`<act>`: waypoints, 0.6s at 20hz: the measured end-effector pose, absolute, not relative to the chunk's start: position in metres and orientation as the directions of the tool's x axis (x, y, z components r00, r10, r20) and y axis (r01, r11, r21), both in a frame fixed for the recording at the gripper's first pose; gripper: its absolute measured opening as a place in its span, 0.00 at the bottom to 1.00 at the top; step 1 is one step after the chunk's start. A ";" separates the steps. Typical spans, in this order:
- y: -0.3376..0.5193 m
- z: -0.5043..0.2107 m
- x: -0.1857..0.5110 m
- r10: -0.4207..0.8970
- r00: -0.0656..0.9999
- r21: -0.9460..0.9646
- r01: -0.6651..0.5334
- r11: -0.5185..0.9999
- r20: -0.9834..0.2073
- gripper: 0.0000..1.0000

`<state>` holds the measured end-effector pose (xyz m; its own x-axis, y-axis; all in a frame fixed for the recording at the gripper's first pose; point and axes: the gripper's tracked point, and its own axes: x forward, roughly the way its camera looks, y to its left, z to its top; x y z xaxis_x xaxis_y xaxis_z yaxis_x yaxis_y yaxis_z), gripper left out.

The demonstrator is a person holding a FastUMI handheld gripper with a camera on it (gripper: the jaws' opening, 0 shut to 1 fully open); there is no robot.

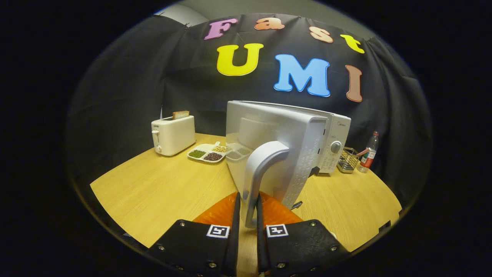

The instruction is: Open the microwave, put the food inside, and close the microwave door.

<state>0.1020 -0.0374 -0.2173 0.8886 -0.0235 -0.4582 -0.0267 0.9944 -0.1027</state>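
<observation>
The white microwave (333, 130) stands at the back of the wooden table (153, 192), and its door (303, 154) is swung out toward me. The curved grey door handle (258, 165) runs down between my fingers. My gripper (248, 200) is shut on the handle's lower end, with both orange ribbed fingers (275, 211) pressing its sides. A white divided food tray (209, 152) holding green, dark and pale beans lies on the table left of the door, beyond my fingers. The oven's cavity is hidden behind the door.
A white toaster (173, 134) with a slice of bread in it stands at the back left. Right of the microwave are a wire basket (348, 159) and a plastic bottle (369, 152). The control panel with a knob (336, 146) faces right of the door.
</observation>
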 end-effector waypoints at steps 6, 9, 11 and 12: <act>0.009 -0.212 0.091 0.061 0.888 -0.089 -0.113 0.990 -0.456 0.21; 0.032 -0.213 0.087 0.097 0.885 -0.077 -0.148 0.986 -0.455 0.21; 0.048 -0.212 0.085 0.120 0.883 -0.070 -0.170 0.983 -0.454 0.21; 0.055 -0.212 0.084 0.134 0.881 -0.066 -0.183 0.981 -0.454 0.21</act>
